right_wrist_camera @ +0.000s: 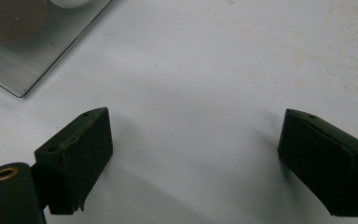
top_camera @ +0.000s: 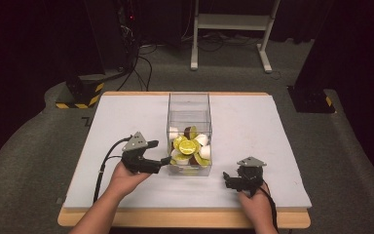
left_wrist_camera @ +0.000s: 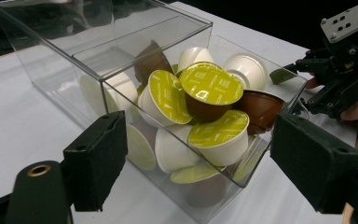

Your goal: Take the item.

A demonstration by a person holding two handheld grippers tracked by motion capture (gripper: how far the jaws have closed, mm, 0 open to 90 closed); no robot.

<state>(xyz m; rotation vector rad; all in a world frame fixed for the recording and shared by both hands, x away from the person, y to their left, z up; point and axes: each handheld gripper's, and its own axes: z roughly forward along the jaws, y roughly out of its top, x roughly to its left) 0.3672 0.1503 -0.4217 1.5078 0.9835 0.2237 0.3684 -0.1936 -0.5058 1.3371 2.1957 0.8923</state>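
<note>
Risk: left tool [top_camera: 168,159], jaws apart and holding nothing, sits just beside the clear box [top_camera: 189,105] of coffee pods [top_camera: 187,145]; a nudge could slide the box or tip pods out. Box lies between both tools on the bench [top_camera: 272,126]. Right tool [top_camera: 226,178] is released too, near box's right corner.

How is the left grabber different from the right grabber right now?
The left gripper reaches up against the clear box of coffee pods; the right gripper sits apart from the box. The left gripper's view looks at the pods; the right gripper's view looks down at the bare white table with a corner of the box. Both are black, held in one hand each, with jaws wide open and nothing gripped.
</note>
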